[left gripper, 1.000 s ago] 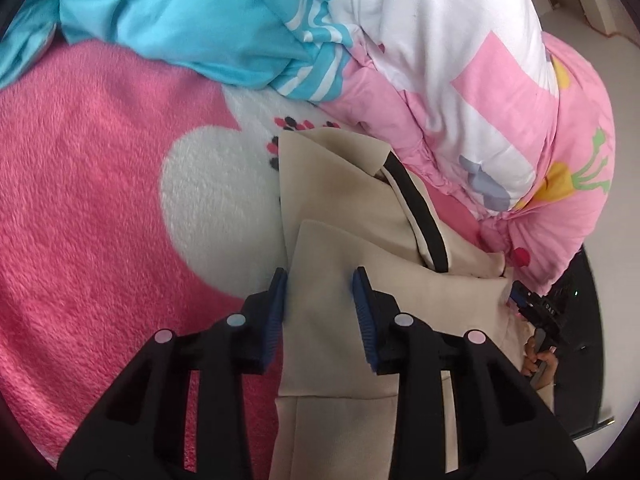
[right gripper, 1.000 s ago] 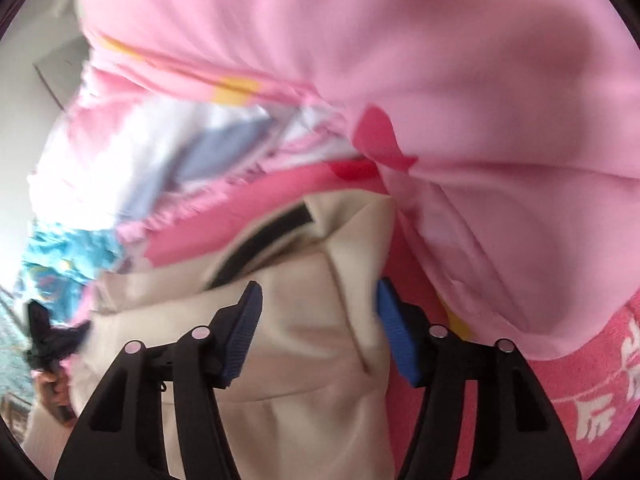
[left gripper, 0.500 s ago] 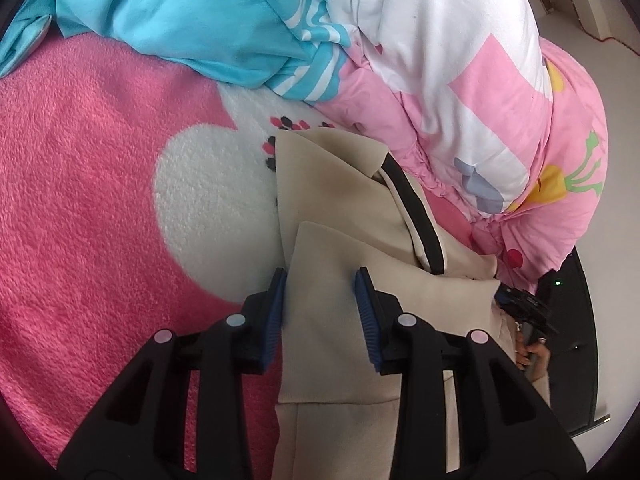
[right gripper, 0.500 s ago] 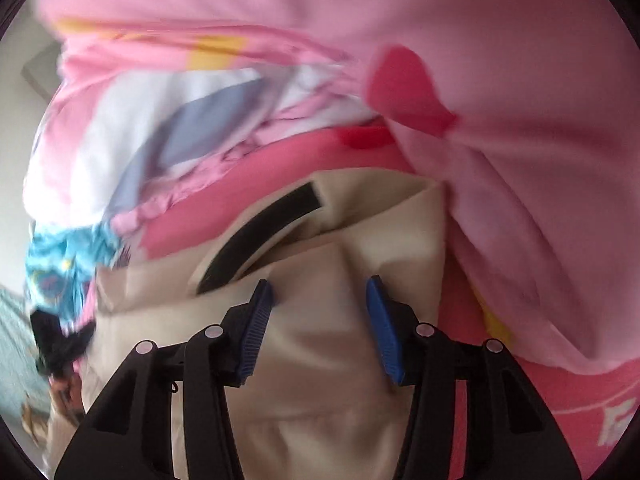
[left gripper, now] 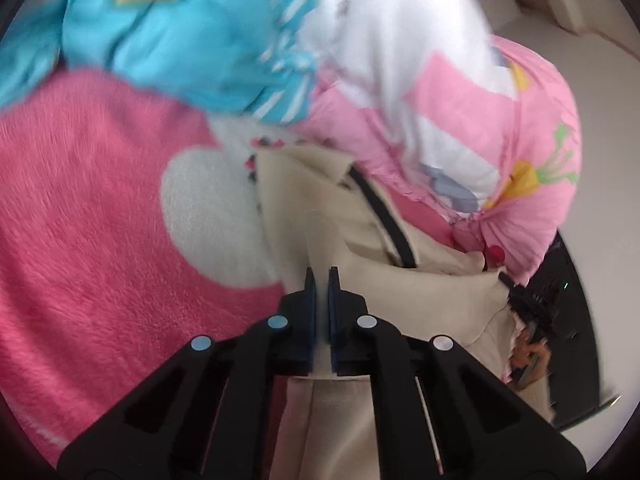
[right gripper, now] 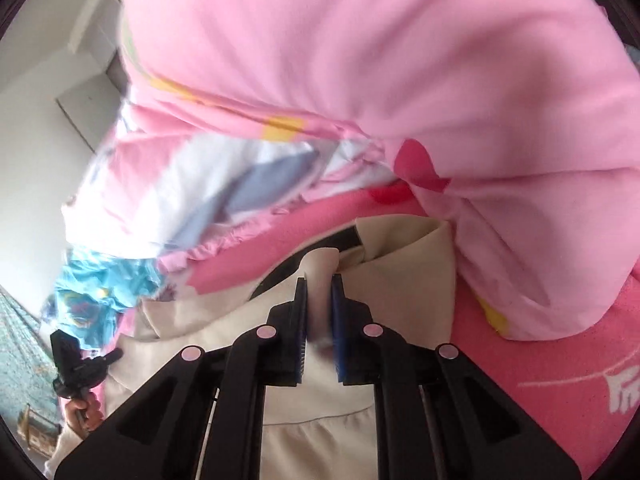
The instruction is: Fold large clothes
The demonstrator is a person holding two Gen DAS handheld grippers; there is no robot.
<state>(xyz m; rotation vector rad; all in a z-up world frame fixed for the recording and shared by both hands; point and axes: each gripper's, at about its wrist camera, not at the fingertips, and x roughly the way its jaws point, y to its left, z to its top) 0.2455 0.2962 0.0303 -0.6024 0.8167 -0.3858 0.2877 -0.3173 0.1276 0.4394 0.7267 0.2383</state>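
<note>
Where pink fleece blanket [left gripper: 92, 216] lies, bedding [right gripper: 360, 80] heaped behind

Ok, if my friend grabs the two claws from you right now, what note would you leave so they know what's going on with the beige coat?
Left claw: shut on a raised fold of the beige coat.
Right claw: jaws closing, with a pinch of the same coat near its collar between them.
The coat lies on the pink fleece blanket, beside the pink quilt.
Done: both sides gripped.
Left: probably lift both folds together, lay them over, then finish folding.
</note>
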